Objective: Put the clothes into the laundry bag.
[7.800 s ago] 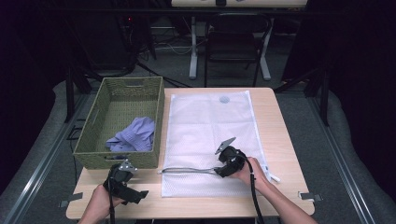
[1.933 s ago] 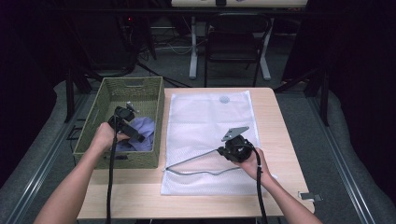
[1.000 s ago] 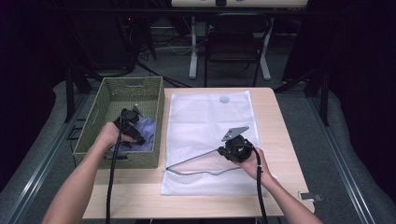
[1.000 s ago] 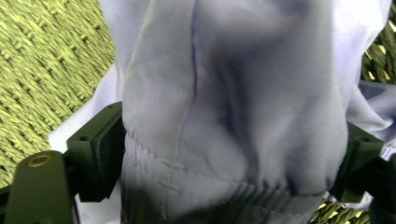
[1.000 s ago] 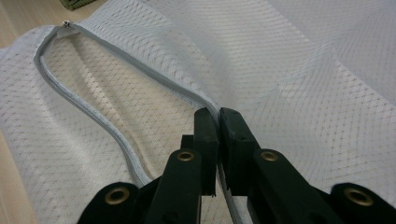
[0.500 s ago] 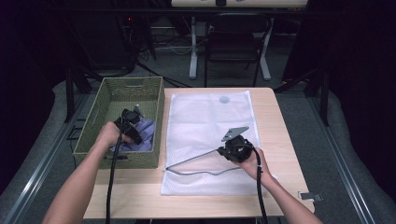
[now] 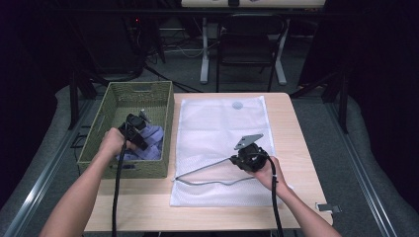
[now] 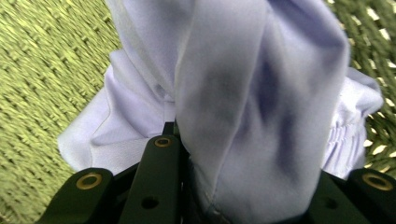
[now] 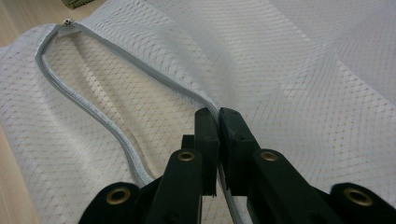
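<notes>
A lavender cloth (image 7: 150, 140) lies in the green woven basket (image 7: 170, 123) at the table's left. My left gripper (image 7: 140, 129) reaches into the basket; its jaws have just been closing, and the cloth (image 8: 261, 93) is bunched between them. A white mesh bag (image 7: 222, 123) lies flat on the table's middle. My right gripper (image 7: 233, 159) is shut on the upper lip of its grey zipper edge (image 7: 205, 168) and holds the mouth open. In the right gripper view the jaws of my right gripper (image 9: 218, 114) pinch that mesh bag (image 9: 303, 70) beside the zipper edge (image 9: 93, 70).
Bare wooden table (image 7: 291, 128) shows to the right of the bag and along the near edge. A dark chair (image 7: 247, 49) and desk legs stand beyond the table's far side. Cables trail from both grippers toward the person.
The left gripper's jaws have closed onto the lavender cloth inside the basket, with the hand barely shifting. The right gripper keeps its hold on the bag's edge and has not moved.
</notes>
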The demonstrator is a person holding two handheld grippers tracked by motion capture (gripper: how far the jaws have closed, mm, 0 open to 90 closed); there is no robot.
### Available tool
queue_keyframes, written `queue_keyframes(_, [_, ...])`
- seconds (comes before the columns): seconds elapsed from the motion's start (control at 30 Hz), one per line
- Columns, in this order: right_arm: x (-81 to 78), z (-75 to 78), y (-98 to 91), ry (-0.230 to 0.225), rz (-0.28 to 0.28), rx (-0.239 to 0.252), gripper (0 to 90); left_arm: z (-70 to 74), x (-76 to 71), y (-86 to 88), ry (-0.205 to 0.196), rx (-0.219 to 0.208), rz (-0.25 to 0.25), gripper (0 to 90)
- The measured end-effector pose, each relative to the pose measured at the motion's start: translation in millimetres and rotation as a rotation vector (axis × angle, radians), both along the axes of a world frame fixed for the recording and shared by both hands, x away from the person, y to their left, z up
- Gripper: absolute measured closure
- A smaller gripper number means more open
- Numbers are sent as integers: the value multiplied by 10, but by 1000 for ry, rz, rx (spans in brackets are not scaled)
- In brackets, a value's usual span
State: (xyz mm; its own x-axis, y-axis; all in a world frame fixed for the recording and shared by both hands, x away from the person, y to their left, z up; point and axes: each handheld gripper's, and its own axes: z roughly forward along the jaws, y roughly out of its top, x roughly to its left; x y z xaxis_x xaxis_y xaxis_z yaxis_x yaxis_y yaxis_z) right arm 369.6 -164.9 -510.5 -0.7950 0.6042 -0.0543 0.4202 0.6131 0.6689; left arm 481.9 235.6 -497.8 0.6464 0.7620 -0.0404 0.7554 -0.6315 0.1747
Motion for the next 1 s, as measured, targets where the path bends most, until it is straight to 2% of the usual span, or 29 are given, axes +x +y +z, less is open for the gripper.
queue_keyframes(0.3, [2,-3,2,1,2,-2,859,252,-62,67,-36,3,-15,757])
queue_keyframes(0.83, [0,-4,3,2,0,-8,861,502,-141,150,-60,4,-38,761])
queue_keyframes(1.0, [-3,-4,4,2,-1,-7,862,607,-140,184,-73,-2,-31,762])
